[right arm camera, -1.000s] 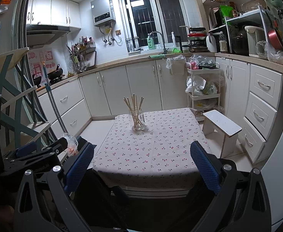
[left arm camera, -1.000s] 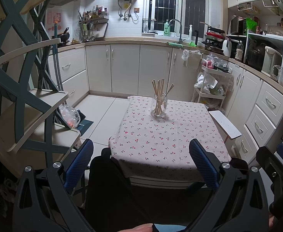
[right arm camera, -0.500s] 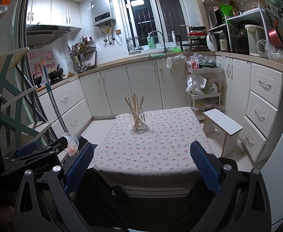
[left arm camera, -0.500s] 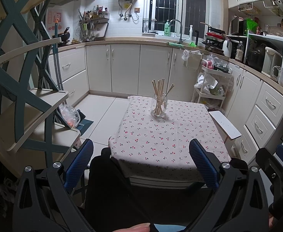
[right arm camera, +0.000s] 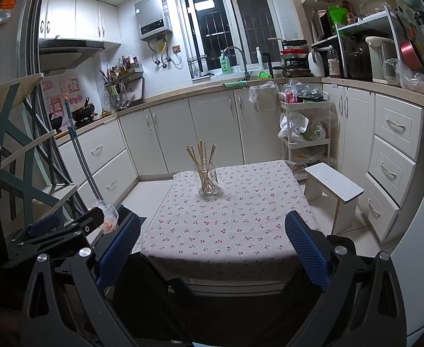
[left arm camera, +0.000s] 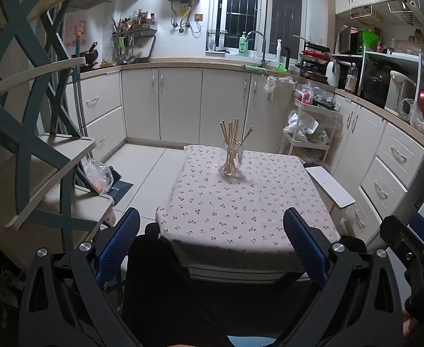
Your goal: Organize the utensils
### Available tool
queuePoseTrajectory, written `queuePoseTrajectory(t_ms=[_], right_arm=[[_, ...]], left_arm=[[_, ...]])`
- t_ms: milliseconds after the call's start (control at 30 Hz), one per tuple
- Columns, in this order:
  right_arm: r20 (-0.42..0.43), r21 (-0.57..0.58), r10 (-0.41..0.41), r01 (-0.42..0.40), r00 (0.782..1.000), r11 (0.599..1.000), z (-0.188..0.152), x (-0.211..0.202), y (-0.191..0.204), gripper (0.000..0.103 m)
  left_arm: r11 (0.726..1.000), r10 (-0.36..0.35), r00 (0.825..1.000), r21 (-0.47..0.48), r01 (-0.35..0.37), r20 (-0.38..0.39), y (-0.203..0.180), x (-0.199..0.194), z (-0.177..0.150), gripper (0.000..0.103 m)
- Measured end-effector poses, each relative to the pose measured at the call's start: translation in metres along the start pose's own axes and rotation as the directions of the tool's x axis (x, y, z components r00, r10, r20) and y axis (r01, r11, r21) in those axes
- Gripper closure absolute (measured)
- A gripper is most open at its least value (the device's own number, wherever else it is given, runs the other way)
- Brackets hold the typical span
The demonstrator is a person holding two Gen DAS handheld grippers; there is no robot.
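Short of the table's near edge, both grippers hang over the dark gap in front of it. Left gripper: jaws spread wide, nothing between them, touching nothing. Right gripper: likewise wide apart and empty. Toward the far side of the cloth-covered table stands a glass jar upright, holding a bundle of chopsticks that lean apart at the top. Jar and grippers are well apart.
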State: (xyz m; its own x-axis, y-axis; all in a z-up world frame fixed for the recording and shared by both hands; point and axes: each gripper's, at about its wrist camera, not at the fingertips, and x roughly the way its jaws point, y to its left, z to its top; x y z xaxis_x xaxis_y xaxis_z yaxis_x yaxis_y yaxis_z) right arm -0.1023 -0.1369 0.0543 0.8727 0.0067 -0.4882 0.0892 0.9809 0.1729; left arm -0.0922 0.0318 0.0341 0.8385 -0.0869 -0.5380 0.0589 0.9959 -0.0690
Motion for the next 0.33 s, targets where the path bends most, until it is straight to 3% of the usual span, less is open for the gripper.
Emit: queuePoseTrajectory(t_ms=[333], right_arm=[[-0.001,0.003,0.0,0.0,1.0,1.0,-0.0004,-0.0002,-0.0013,0.007]], left_arm=[[1.0,0.008,1.0,0.013,-0.008,-0.018,0.001,0.0031,0.0008,0.008]])
